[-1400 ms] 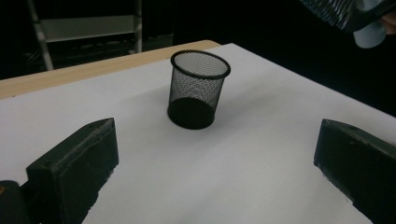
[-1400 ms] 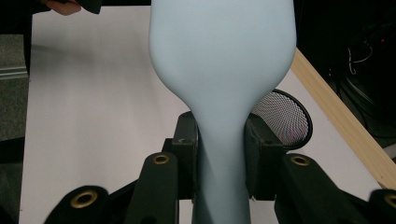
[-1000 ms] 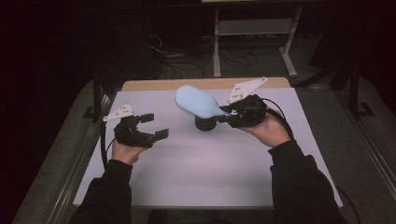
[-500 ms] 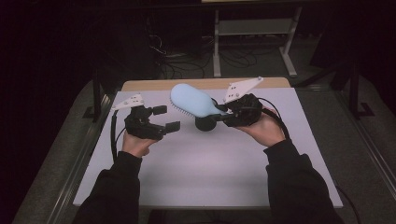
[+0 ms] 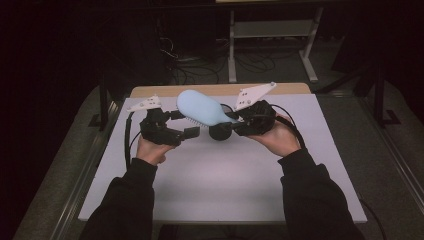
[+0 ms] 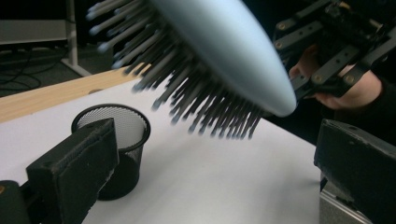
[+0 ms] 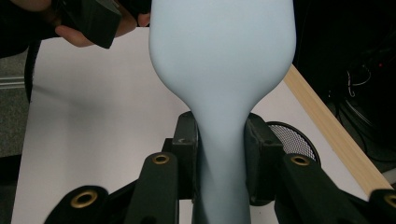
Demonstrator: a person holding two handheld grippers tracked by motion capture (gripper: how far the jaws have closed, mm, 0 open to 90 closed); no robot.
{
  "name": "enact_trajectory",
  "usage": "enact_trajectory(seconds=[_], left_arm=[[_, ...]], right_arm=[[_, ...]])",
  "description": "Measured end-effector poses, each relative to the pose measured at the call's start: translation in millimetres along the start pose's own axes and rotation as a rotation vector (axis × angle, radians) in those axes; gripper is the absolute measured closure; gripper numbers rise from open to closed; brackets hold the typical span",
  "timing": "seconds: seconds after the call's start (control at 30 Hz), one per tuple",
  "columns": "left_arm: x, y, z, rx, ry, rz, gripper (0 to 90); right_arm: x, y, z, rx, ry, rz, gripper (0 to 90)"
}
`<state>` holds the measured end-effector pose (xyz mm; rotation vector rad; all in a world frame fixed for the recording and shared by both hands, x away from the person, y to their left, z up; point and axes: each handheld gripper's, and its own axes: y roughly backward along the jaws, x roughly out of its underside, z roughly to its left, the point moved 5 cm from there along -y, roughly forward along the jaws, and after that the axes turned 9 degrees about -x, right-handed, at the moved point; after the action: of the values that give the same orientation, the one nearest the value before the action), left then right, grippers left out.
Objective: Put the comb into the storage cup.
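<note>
Pale-blue hairbrush [image 7: 219,70], dark bristles down, handle pinched between the right gripper [image 7: 219,158] jaws; left gripper [image 6: 210,186] jaws spread beneath its head.

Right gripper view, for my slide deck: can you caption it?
Right tongs clamp the pale blue hairbrush by its handle above the white table, mesh cup behind.

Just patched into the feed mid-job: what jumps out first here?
The pale blue hairbrush, held in the air over the white table with bristles pointing down, its handle clamped in the right gripper. The left gripper is right beside the brush head with jaws open, and its own view looks up at the bristles. A black mesh cup stands on the table just below the brush, near the wooden far edge.
</note>
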<state>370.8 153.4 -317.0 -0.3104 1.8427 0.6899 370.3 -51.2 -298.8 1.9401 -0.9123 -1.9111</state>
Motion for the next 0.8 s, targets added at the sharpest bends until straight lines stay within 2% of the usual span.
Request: enact_trajectory(seconds=[0.27,0.4,0.57,0.8], left_arm=[[-13.1,-3.0,-2.4,0.001,0.024,-0.023,0.0],[-18.0,-1.0,-1.9,0.000,0.050,-0.052,0.0],[-19.8,3.1,1.1,-0.016,0.058,-0.059,0.1],[-21.1,7.1,5.0,-0.021,0.093,-0.072,3.3]], right_arm=[[-6.1,-5.4,3.0,0.004,0.017,-0.010,68.1],[-9.4,-9.8,4.7,0.002,0.026,-0.014,68.1],[-14.1,-18.6,7.0,-0.004,0.036,-0.017,68.1],[-16.1,-27.8,7.1,-0.003,0.035,-0.021,68.1]])
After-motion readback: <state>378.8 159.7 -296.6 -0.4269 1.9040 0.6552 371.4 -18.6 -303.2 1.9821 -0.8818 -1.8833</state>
